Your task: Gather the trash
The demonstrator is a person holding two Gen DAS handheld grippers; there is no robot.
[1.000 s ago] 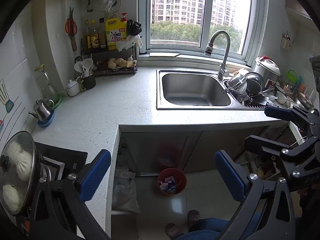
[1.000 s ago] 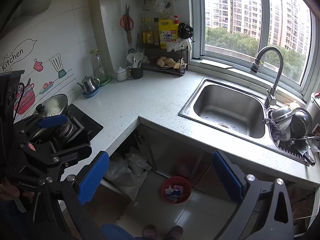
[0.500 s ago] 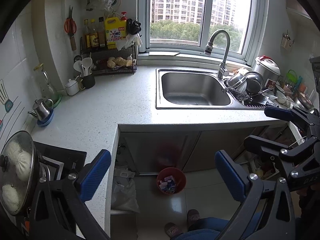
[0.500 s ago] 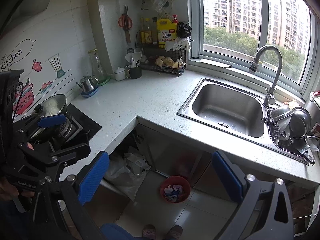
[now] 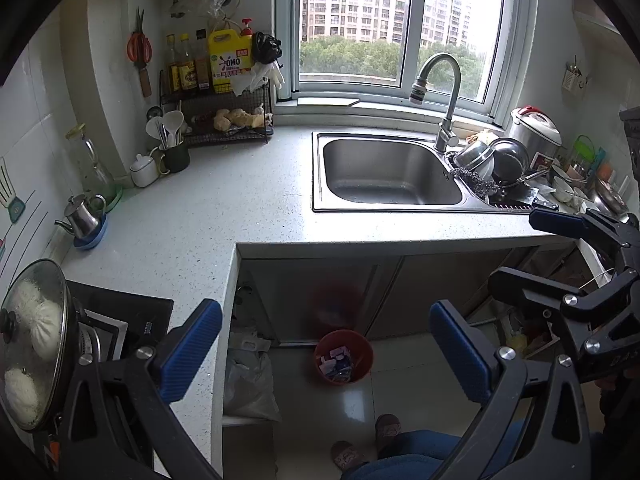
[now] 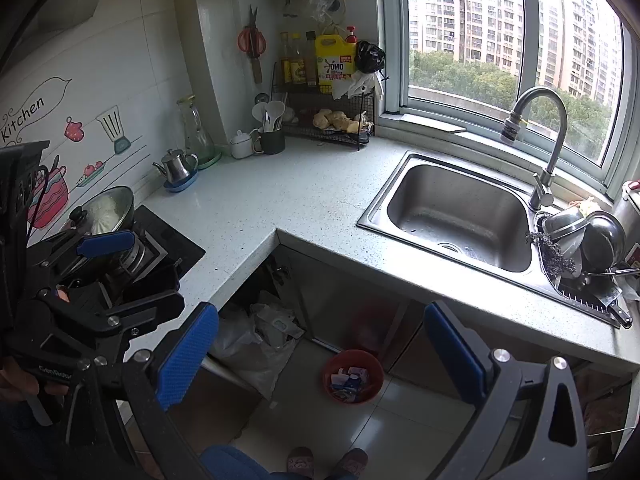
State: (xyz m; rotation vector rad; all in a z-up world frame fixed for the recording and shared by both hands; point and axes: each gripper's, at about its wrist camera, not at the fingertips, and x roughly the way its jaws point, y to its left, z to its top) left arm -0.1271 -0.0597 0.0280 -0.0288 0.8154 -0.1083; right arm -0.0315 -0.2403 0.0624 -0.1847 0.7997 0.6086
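Over the last second almost nothing has changed: both views drift only slightly, and the counter (image 5: 256,216), the sink (image 5: 390,174) and the red bin (image 5: 343,356) on the floor keep their places. The left gripper (image 5: 326,350) is held wide with nothing between its blue pads, as a second ago; the right gripper (image 6: 320,354) is likewise wide and empty. For the task this means little is settled. The bin stands on the tiles below the counter edge, in front of the cabinet doors, and already holds small packets (image 6: 349,378), blue, white and red, too small to read. No loose scrap shows on the bare counter or in the sink, so the scene fits either a pause before going for more trash or a job whose trash already lies in the bin. A pale bag (image 6: 256,344) sits in the open space under the counter, beside the bin; whether it is trash I cannot tell. Writing that can be read: "OMO" on the yellow jug (image 6: 335,65) on the rack, "Kitchen" on the wall sticker (image 6: 24,118) above the hob, and part of a maker's mark on the left gripper's body in the right view, beginning "Gen"; the rest is unclear.
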